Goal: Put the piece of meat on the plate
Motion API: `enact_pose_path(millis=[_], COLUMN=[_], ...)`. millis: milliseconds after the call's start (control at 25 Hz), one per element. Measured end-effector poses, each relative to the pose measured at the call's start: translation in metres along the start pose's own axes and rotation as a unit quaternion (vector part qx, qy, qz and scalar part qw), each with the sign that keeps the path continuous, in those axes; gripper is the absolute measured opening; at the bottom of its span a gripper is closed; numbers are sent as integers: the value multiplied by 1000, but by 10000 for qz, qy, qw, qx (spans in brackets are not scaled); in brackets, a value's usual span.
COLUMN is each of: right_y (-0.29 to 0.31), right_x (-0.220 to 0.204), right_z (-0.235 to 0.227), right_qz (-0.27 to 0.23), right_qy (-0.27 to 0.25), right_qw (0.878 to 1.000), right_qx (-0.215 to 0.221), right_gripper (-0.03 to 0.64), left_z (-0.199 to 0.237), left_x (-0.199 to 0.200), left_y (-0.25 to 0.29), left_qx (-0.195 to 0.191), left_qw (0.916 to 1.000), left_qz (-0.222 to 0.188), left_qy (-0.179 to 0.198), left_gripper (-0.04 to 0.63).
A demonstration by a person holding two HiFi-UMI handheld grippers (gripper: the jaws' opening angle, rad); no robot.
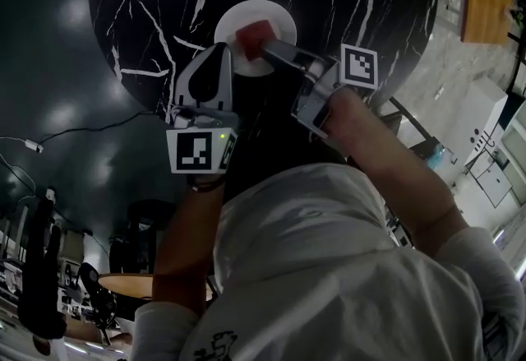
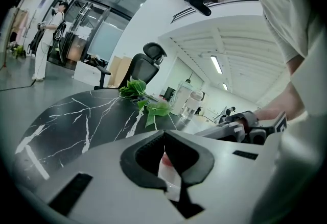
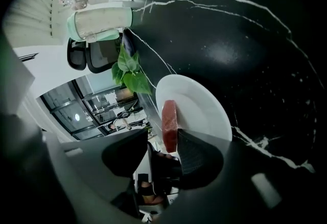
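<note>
**A:** Head view?
**B:** The piece of meat [image 1: 253, 37] lies on the plate [image 1: 277, 18], far across the table [image 1: 148, 6]. The right gripper [image 1: 266, 48] is at the meat and the left gripper [image 1: 223, 53] is at the plate's left rim.
**A:** Left gripper view?
**B:** Jaws closed tip to tip, with nothing plainly between them.
**A:** Right gripper view?
**B:** Jaws wide, meat [image 3: 169, 123] just beside one pad. It looks light, soft and probably slick, so pinch its flat faces gently.
</note>
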State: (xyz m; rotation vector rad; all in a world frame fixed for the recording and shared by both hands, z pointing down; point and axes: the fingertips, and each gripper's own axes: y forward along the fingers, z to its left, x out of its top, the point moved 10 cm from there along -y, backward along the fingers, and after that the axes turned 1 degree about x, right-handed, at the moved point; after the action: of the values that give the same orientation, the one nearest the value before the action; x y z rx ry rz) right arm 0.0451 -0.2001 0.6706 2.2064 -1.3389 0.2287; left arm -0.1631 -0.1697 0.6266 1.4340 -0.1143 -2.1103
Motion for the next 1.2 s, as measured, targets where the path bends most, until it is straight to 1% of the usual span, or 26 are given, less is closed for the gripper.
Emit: enact_pose_path(millis=[160,280,440,560,640,720,760,840,880,920,960,1000,1080,1120,1200], right_y=[-12,-20,-28,-40,-49,-59,-65,-80,-86,-93,-100,-108,-126,-134,-144], right_x=[-1,-5,-10,-17,-25,-36,-42,-56,-64,-71,-80,-89,-108,-118,-136], right_z=[5,7,14,25,38,55,65,88,100,112,124,135,155,164,179], right_qz=[-41,24,207,254,320,416,433,451,477,510,547,585,662,706,802], right_qy=[-176,-317,-903,-1257,-1657,-2220,-2519,-3113,-3414,-3746,-4119,-4518,-5328,-5732,-6526], right_qw=[9996,9991,9952,9915,9856,9741,9662,9457,9324,9164,8971,8749,8231,7934,7264], right_qx=[-199,-277,-329,-235,-104,144,325,820,1084,1314,1499,1644,1851,1924,2001], right_gripper=[161,161,161,161,160,160,158,144,128,122,108,96,53,30,3], left_z=[-5,-10,-21,-35,-46,-59,-65,-81,-89,-97,-105,-113,-128,-135,-145], left_x=[6,10,21,30,36,42,46,53,57,63,68,73,82,86,95], left_y=[-4,-8,-16,-26,-36,-43,-47,-54,-59,-65,-72,-79,-94,-102,-115], left_qx=[48,88,113,131,143,151,147,121,117,119,117,107,84,82,137], left_qw=[10000,9999,9993,9987,9982,9973,9968,9951,9941,9932,9924,9918,9909,9904,9883], left_qz=[-25,-57,-153,-248,-300,-359,-379,-351,-332,-343,-385,-441,-560,-613,-724], left_qy=[47,104,322,422,498,615,695,920,1028,1106,1160,1195,1219,1236,1336], left_gripper=[8,8,8,8,8,8,8,8,8,8,8,8,8,8,8])
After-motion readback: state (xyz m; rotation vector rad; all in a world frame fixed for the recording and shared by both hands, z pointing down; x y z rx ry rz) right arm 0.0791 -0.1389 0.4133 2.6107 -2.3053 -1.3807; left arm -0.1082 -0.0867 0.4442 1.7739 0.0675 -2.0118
